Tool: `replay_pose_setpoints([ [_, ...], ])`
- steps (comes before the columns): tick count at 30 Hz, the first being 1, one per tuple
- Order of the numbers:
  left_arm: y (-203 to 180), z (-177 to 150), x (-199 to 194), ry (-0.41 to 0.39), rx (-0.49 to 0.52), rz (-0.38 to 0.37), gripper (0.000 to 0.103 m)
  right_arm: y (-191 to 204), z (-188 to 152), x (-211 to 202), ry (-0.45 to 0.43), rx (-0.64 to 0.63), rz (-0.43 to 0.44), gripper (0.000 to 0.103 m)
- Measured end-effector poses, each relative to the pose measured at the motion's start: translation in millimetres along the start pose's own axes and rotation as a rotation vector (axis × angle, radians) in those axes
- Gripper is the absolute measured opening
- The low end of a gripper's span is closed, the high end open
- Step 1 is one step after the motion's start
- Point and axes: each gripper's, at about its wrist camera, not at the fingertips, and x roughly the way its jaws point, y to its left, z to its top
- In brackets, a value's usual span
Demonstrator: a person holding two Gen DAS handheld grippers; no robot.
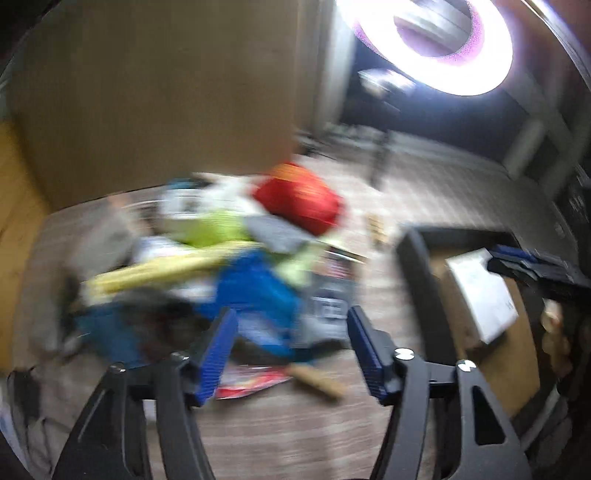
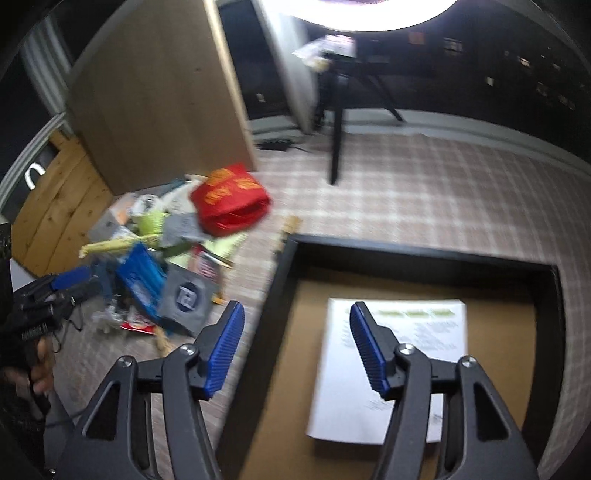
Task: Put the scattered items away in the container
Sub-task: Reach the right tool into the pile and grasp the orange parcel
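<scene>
Leftmost in the right wrist view, a wooden panel (image 2: 55,206) stands by the wall, and below it the left hand-held gripper (image 2: 70,278) reaches in from the edge with a hand (image 2: 38,363) around its grip. Its own camera, badly blurred, shows the left hand-held gripper (image 1: 291,350) with its blue pads wide apart and nothing between them, above the pile of scattered items (image 2: 162,258) on the checked carpet (image 2: 424,199). That pile lies at the foot of a tall brown board (image 2: 159,99) and holds a yellow-green strip (image 2: 118,245), a blue packet (image 2: 142,275), a grey pouch with a round dark logo (image 2: 186,297) and, at its upper right, a red bag with orange print (image 2: 231,201). A small wooden piece (image 2: 164,341) lies on the carpet just below the pile.

Right of the pile sits the container (image 2: 280,280), a black-walled tray with a brown floor, apart from the heap. A white printed sheet stack (image 2: 399,369) lies flat inside it. The right hand-held gripper (image 2: 297,347) hangs over the tray's left part, pads spread wide and empty. Behind, a black tripod (image 2: 336,140) stands on the carpet under a bright ring light (image 2: 354,18).
</scene>
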Motion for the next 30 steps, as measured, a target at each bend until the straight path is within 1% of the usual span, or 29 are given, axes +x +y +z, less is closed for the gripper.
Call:
replay_pose_setpoints([
  [2, 34.2, 4.4, -12.9, -0.029, -0.071, 0.032, 0.071, 19.7, 13.4, 4.0, -0.001, -0.028, 0.030, 0.060],
  [4, 70.8, 6.5, -24.5, -0.061, -0.135, 0.075, 0.071, 42.5, 27.1, 8.0, -0.012, -0.061, 0.060, 0.060],
  [6, 99.6, 6.9, -30.6, -0.082, -0.185, 0.110, 0.071, 67.6, 41.5, 12.8, -0.020, -0.102, 0.091, 0.060],
  [8, 125.2, 4.9, -35.1, -0.095, -0.234, 0.123, 0.071, 97.1, 57.8, 21.4, -0.029, -0.148, 0.124, 0.060],
  [11, 159.7, 1.6, -33.6, -0.102, -0.322, 0.108, 0.071, 134.0, 79.0, 40.5, -0.022, -0.186, 0.184, 0.060],
  [14, 187.8, 4.7, -18.0, -0.094, -0.415, 0.046, 0.071, 169.7, 102.2, 73.7, 0.018, -0.194, 0.246, 0.060],
  [16, 199.3, 8.6, -6.0, -0.085, -0.451, 0.015, 0.071, 192.2, 118.1, 98.3, 0.054, -0.198, 0.275, 0.060],
  [21, 210.9, 24.9, 27.8, -0.070, -0.477, -0.037, 0.071, 234.2, 152.7, 167.4, 0.159, -0.179, 0.297, 0.060],
  [23, 212.3, 31.2, 39.3, -0.067, -0.475, -0.058, 0.071, 250.5, 156.3, 193.0, 0.199, -0.180, 0.285, 0.060],
  [25, 211.7, 35.7, 49.0, -0.065, -0.454, -0.071, 0.071, 261.2, 158.0, 212.8, 0.240, -0.179, 0.283, 0.060],
  [27, 211.2, 38.5, 57.8, -0.062, -0.427, -0.072, 0.071, 268.3, 156.5, 229.5, 0.279, -0.183, 0.286, 0.060],
  [28, 210.3, 39.3, 61.9, -0.058, -0.413, -0.071, 0.071, 270.4, 155.4, 237.5, 0.297, -0.187, 0.270, 0.059],
  [29, 209.7, 39.2, 66.2, -0.052, -0.402, -0.075, 0.071, 270.3, 154.9, 243.5, 0.309, -0.183, 0.258, 0.058],
  [30, 209.6, 38.8, 70.1, -0.048, -0.395, -0.087, 0.071, 269.8, 154.0, 249.6, 0.326, -0.172, 0.265, 0.055],
])
